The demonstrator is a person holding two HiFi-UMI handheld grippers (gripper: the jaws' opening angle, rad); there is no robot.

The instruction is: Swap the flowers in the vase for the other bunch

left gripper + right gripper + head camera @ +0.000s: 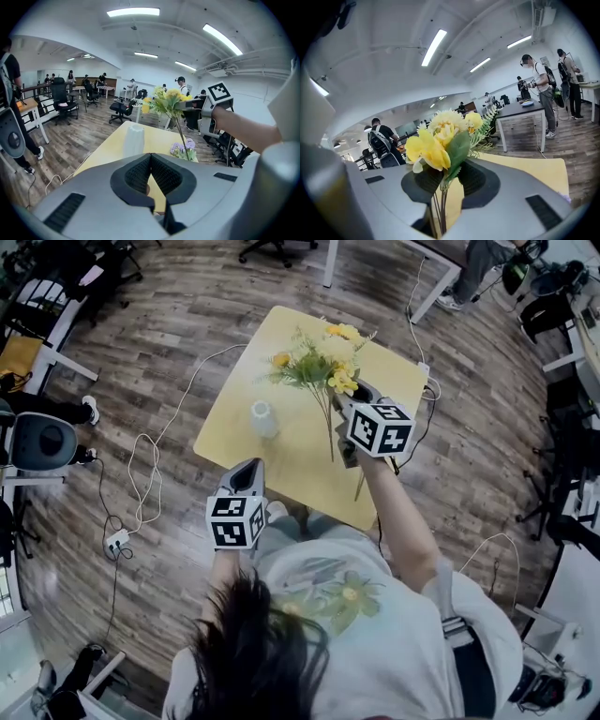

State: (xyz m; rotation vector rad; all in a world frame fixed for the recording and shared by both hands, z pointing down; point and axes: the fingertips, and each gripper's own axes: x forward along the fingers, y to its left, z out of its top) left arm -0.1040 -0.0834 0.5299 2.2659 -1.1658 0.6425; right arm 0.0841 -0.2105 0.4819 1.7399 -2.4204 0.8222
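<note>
Currently I read the right gripper (pixel 356 397) as clamped on the yellow bunch (pixel 323 357). In the right gripper view the thin green stems (pixel 438 211) run straight up through the narrow gap between the two dark ribbed pads, and the pads bear on them from both sides. The blooms stand directly above the jaws. The bunch consists of a large pale yellow head, a smaller yellow head beside it, broad green leaves and a fern-like sprig on the side away from my left gripper. In the head view the stems hang below the right gripper's jaws, clear of the yellow table (pixel 234 413), and the bunch is held upright.

The left gripper (pixel 248 472) is closed. In its own view the two pads meet at their tips with nothing between them.

The white vase (pixel 264 418) stands upright on the table just ahead of the left gripper and well below and to the left of the right gripper. It is ribbed and narrows towards the mouth. The purple bunch (pixel 183 149) lies on the table ahead of the left gripper, to the right of the vase and close behind the hanging stems.
</note>
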